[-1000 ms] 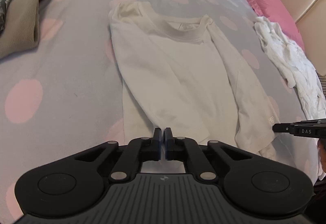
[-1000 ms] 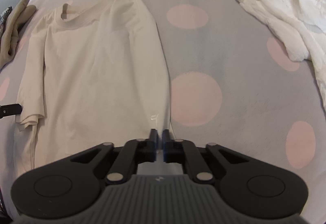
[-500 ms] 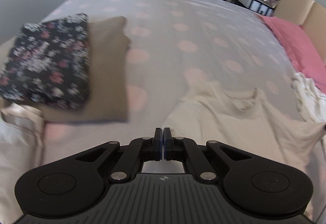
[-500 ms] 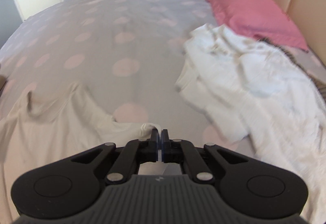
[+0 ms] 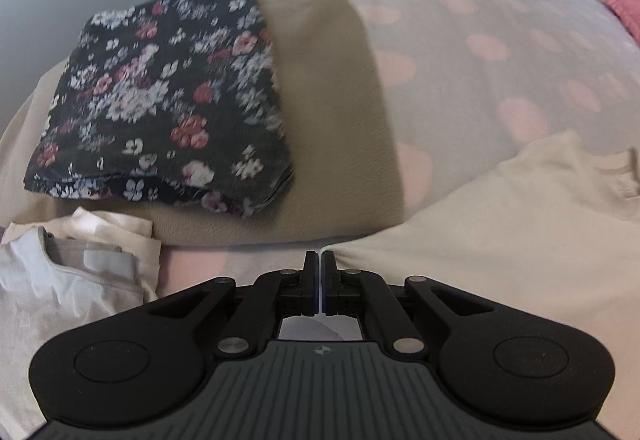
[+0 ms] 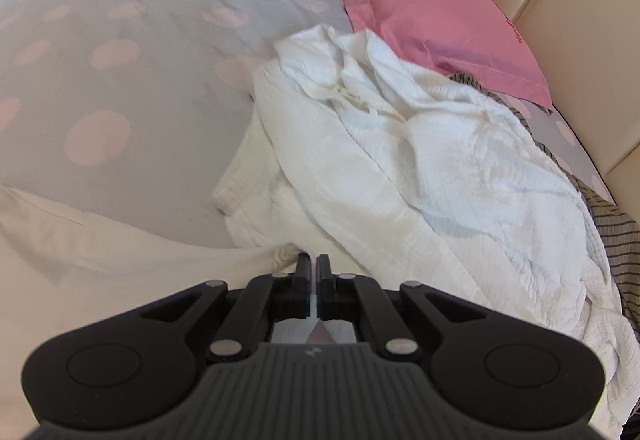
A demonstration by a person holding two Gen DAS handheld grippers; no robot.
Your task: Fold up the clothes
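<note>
The cream long-sleeved shirt (image 5: pixel 500 224) lies on the grey bedspread with pink dots (image 5: pixel 480 20). In the left wrist view it fills the lower right, and its edge runs straight into my left gripper (image 5: pixel 321 260), which is shut on the cloth. The right wrist view has the same shirt (image 6: pixel 120 260) stretched across the lower left, with a bunched bit of fabric at the tips of my right gripper (image 6: pixel 313 262), also shut on it. Pale cloth shows behind both pairs of fingers. Only part of the neckline shows, at the right edge of the left wrist view.
A folded dark floral garment (image 5: pixel 168 100) rests on a folded tan one (image 5: pixel 332 120), with pale folded clothes (image 5: pixel 60 280) at lower left. A crumpled white garment (image 6: pixel 400 160), striped cloth (image 6: pixel 612 224), pink pillow (image 6: pixel 420 0) and beige headboard (image 6: pixel 560 20) lie right.
Both grippers, shut at the shirt's lower edge a second ago, have risen and carried it forward. The left view has swung toward the folded stack, the right toward the white heap.
</note>
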